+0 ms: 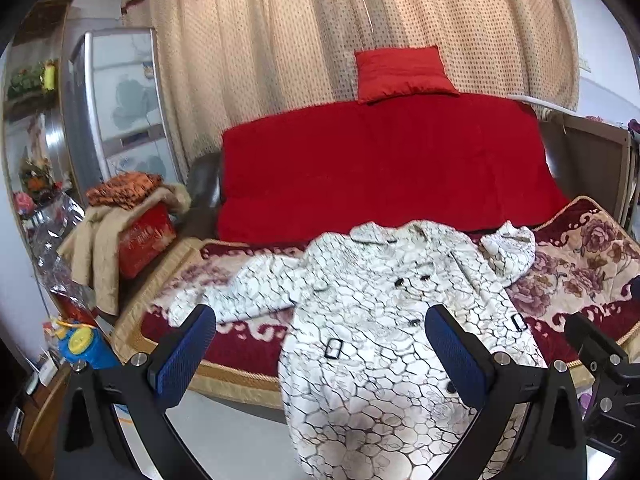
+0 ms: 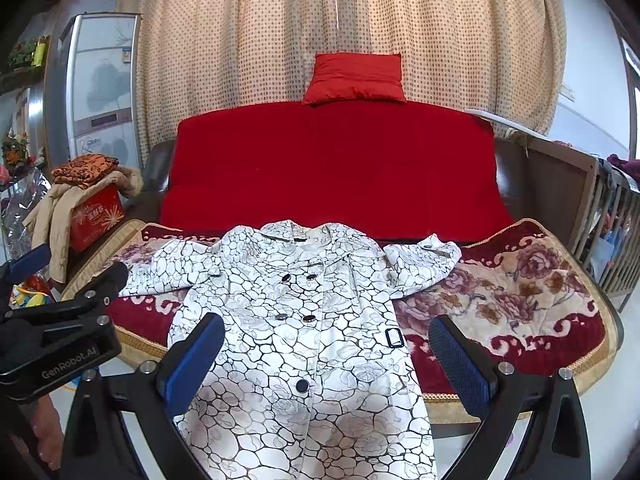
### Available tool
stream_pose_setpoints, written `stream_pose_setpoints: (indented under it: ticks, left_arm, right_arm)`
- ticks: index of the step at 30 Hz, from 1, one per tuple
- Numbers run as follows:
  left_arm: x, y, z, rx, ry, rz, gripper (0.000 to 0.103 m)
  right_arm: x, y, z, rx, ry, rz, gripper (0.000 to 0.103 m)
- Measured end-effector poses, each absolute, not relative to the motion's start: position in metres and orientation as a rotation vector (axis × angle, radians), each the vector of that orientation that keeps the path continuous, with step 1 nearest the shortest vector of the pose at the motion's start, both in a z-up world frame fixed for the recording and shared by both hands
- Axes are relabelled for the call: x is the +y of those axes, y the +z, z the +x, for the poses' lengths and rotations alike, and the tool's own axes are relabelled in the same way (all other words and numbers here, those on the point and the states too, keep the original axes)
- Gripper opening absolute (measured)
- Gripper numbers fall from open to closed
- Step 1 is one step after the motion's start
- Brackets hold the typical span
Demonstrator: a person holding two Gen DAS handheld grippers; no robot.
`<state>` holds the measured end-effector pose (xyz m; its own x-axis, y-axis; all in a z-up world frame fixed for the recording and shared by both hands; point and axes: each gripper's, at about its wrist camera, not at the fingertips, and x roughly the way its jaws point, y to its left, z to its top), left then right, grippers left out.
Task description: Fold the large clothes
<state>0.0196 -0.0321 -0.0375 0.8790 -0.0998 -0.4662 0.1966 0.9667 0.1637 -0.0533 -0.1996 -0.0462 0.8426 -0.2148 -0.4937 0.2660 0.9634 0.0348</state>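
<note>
A long white coat (image 1: 372,320) with a black crackle pattern lies face up on the sofa seat, collar toward the backrest, hem hanging over the front edge. It also shows in the right wrist view (image 2: 296,340). Its left sleeve (image 1: 240,292) lies spread out sideways; its right sleeve (image 2: 424,260) is bunched near the shoulder. My left gripper (image 1: 320,344) is open and empty, in front of and above the coat's lower part. My right gripper (image 2: 326,356) is open and empty, beside the left one, which shows in its view (image 2: 60,320).
The sofa has a floral seat cover (image 2: 520,288), a red blanket (image 2: 332,168) over the backrest and a red cushion (image 2: 356,78) on top. A red box (image 1: 146,240) with piled clothes stands at the sofa's left end. A wooden crib (image 2: 600,216) stands at right.
</note>
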Motion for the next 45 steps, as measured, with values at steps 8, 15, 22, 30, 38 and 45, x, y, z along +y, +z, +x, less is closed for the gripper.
stream_pose_setpoints:
  ticks: [8, 15, 22, 30, 38, 45]
  left_arm:
    - [-0.044, -0.078, 0.069, 0.649, -0.222, 0.170, 0.103]
    - [-0.046, -0.137, 0.135, 0.883, -0.249, 0.113, 0.103]
    - [-0.030, -0.199, 0.185, 1.051, -0.138, 0.077, 0.103]
    - [-0.032, -0.218, 0.220, 1.106, -0.114, 0.050, 0.103]
    - [-0.050, -0.205, 0.249, 0.977, -0.102, 0.027, 0.103]
    - [-0.069, -0.200, 0.271, 0.921, -0.112, 0.030, 0.103]
  right_arm:
    - [-0.213, -0.063, -0.032, 0.558, -0.297, 0.082, 0.103]
    - [-0.254, -0.082, 0.005, 0.605, -0.338, 0.090, 0.103]
    - [-0.389, -0.130, 0.071, 0.629, -0.287, 0.377, 0.103]
    - [-0.563, -0.213, 0.167, 0.628, -0.299, 0.796, 0.095]
    - [-0.667, -0.287, 0.250, 0.627, -0.358, 1.072, 0.073]
    - [-0.699, -0.308, 0.297, 0.612, -0.367, 1.090, 0.047]
